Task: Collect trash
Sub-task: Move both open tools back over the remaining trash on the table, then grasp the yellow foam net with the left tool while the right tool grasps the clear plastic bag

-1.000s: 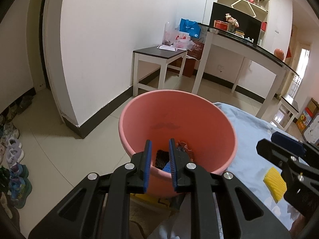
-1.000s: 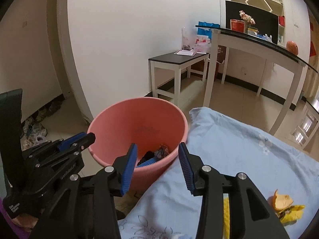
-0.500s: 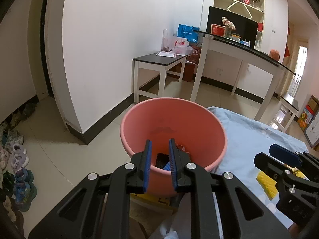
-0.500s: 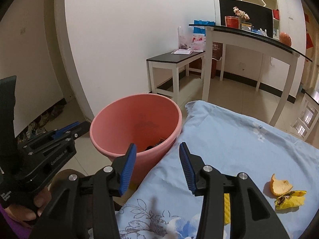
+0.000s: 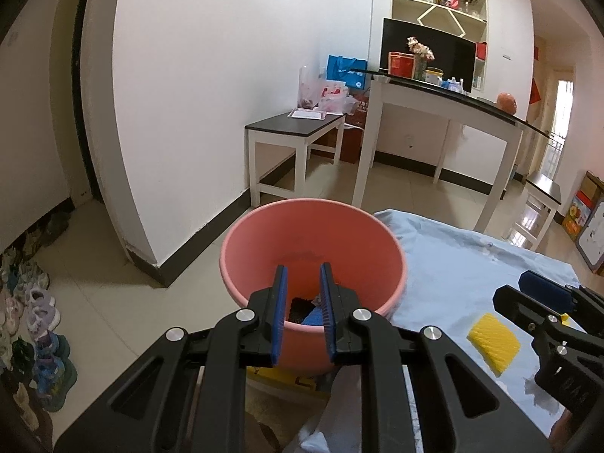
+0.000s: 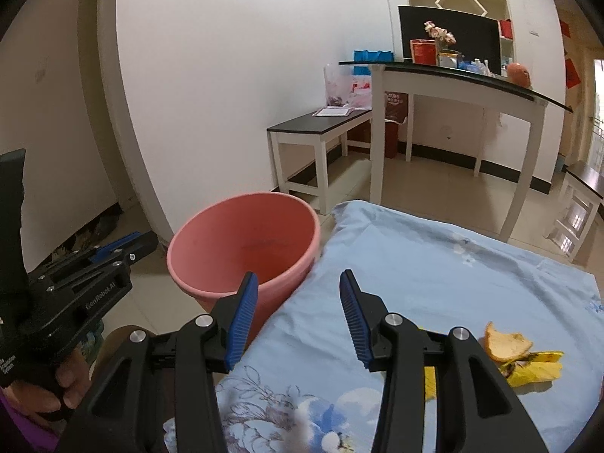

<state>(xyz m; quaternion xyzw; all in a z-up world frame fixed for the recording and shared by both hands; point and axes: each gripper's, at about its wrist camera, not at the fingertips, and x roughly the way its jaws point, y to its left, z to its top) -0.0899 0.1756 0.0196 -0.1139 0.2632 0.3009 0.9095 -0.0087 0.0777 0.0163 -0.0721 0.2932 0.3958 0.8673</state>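
White walls and a pale tiled floor fill the background, and the pink bucket [image 5: 313, 260] I am collecting trash into stands on the floor at the centre of my left view, its rim right beside the edge of a blue cloth [image 6: 434, 264]. Dark and blue scraps [image 5: 302, 311] lie at the bottom of the bucket. My left gripper [image 5: 303, 287] hangs over the bucket's near rim, released, a narrow gap between its blue pads and nothing in it. My right gripper [image 6: 298, 294] is released too, its jaws wide apart over the cloth edge and bucket rim, empty. Low right in the right view, orange peel [image 6: 506, 345] rests against a banana skin [image 6: 532, 370] on the cloth. A yellow ridged piece [image 5: 492, 341] lies lower right in the left view. Behind stand a low dark-topped side table [image 5: 298, 126] and a taller table [image 6: 468, 87].
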